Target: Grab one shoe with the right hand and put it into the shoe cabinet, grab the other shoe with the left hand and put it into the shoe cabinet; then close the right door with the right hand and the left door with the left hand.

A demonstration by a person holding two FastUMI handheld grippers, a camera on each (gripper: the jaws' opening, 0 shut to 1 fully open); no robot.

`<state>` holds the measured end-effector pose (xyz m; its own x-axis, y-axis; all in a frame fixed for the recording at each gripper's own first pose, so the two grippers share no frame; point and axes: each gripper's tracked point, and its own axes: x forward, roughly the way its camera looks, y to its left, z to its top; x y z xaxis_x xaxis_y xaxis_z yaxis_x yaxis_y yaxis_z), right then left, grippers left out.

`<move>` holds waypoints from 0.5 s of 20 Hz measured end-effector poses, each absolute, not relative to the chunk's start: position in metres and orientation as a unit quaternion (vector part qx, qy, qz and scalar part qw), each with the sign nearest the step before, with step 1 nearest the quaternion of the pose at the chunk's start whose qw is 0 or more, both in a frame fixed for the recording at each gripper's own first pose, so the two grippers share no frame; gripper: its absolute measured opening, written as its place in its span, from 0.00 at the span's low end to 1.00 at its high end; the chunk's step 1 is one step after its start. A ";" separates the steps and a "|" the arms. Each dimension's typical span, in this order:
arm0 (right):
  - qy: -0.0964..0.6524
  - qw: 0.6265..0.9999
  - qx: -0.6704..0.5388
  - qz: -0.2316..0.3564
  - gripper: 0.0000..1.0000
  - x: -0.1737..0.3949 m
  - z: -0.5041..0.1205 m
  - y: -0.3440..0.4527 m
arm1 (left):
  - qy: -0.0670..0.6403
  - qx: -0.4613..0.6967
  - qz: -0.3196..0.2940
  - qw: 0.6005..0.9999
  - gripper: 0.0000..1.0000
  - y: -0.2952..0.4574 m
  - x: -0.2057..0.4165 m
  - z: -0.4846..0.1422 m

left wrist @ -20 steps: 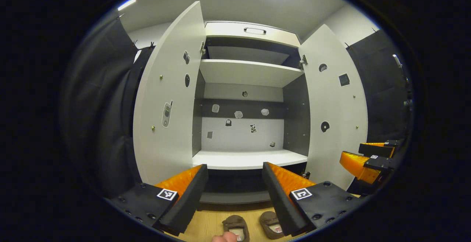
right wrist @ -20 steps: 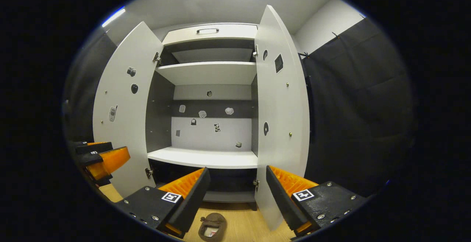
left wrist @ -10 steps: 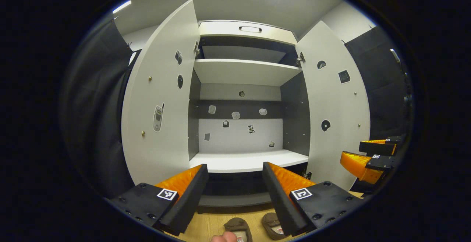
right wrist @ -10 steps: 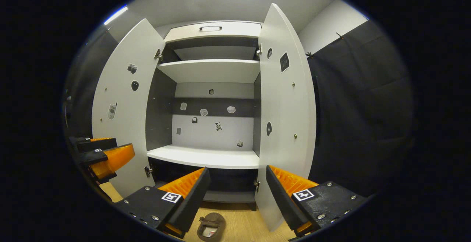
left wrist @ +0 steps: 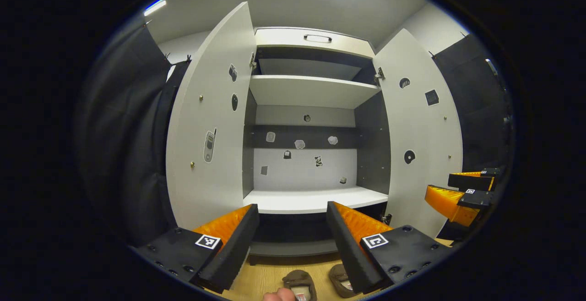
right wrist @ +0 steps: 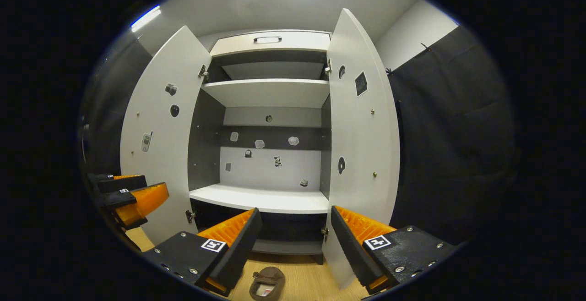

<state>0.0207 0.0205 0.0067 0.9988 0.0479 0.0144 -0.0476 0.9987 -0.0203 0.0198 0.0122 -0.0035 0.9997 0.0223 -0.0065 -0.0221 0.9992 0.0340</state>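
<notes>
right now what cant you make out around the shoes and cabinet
- Right brown slipper-like shoe, left gripper view: partly behind the left tongs.
- Left brown shoe, left gripper view: heel cut off by the bottom edge, a fingertip over it.
- White shoe cabinet, right gripper view: dark bottom compartment hidden behind the right tongs.
</notes>
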 end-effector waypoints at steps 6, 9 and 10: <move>0.001 1.000 -0.012 0.027 0.94 0.027 -0.016 0.018 | 0.009 0.010 0.011 1.000 0.96 0.010 0.015 -0.008; 0.031 0.999 -0.025 0.032 0.94 0.035 -0.047 0.021 | 0.008 0.006 0.013 1.000 0.96 0.014 0.015 -0.008; 0.042 0.998 -0.028 0.038 0.94 0.038 -0.059 0.024 | 0.006 0.007 0.014 1.000 0.96 0.016 0.014 -0.007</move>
<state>0.0377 0.0238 -0.0593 0.9935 0.0729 -0.0869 -0.0777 0.9955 -0.0536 0.0143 0.0157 -0.0069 0.9995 0.0279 -0.0115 -0.0277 0.9995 0.0134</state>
